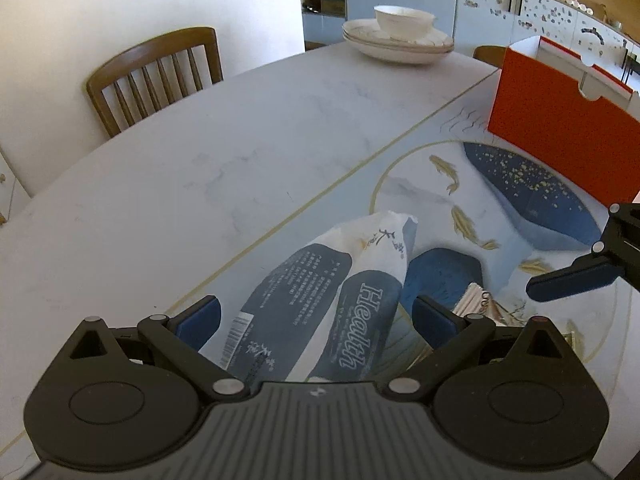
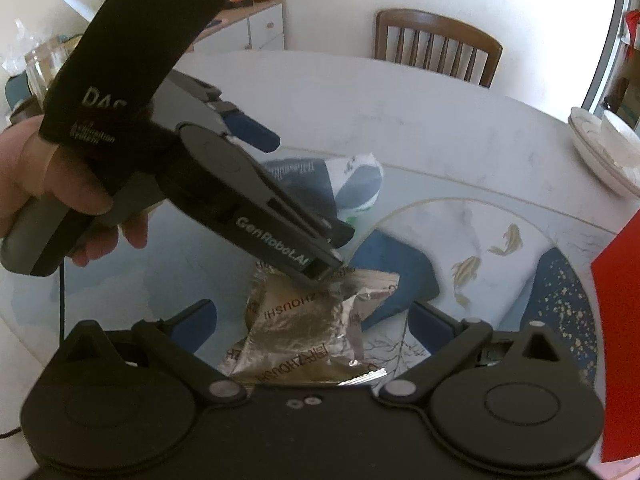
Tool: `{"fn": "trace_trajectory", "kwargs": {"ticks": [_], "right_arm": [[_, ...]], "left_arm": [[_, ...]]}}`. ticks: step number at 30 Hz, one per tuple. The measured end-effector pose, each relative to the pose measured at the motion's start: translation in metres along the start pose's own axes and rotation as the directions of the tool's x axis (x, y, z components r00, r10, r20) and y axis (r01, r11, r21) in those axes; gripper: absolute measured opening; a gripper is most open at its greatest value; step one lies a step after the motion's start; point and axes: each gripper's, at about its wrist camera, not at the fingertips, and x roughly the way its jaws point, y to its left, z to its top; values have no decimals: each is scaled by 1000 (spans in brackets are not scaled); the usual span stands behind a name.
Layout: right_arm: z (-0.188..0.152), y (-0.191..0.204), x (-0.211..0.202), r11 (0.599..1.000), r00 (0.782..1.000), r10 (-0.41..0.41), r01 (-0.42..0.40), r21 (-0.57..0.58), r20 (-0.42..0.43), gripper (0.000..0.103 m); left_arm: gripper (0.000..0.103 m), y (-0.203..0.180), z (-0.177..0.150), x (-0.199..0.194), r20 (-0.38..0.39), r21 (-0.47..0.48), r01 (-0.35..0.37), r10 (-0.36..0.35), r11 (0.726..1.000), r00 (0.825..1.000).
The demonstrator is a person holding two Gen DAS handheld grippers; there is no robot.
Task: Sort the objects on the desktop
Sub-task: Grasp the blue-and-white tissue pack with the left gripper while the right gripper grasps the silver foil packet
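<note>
The left gripper [image 1: 316, 320] hangs low over the counter [image 1: 200, 168] with its blue-padded fingers [image 1: 200, 316] spread wide, and a blue-and-white packet [image 1: 320, 292] printed "Health" lies flat between them, reaching out ahead past the fingertips; the pads do not appear to touch it. Ahead and to the right of this gripper stands an orange box [image 1: 560, 136], open at the top, on the patterned mat with fish. Far ahead, near the counter's far edge, a white bowl [image 1: 404, 16] sits on stacked plates [image 1: 396, 44], and a wooden chair [image 1: 156, 72] stands beyond the counter to the left. The right gripper [image 2: 316, 328] is also wide open and empty, its fingers on either side of a crinkled silver foil packet [image 2: 308, 336] that lies on the counter directly beneath and ahead of it. In the right wrist view the left gripper, held by a hand [image 2: 44, 184], crosses above the far end of the foil packet; whether they touch I cannot tell. The blue-and-white packet lies further ahead beyond it.
</note>
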Motion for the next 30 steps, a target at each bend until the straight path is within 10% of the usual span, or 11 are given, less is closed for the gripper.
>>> {"fn": "trace_trajectory", "kwargs": {"ticks": [19,30], "right_arm": [[-8,1,34,1000,998,2,-3,-17,-66,92],[-8,-9,26,1000,998,14,-15,-4,-61,70]], "left_arm": [[100,8,-1,19,-23,-66,78,-79,995,997],[64,10,3,9,-32,-140,70,-75,988,997]]}}
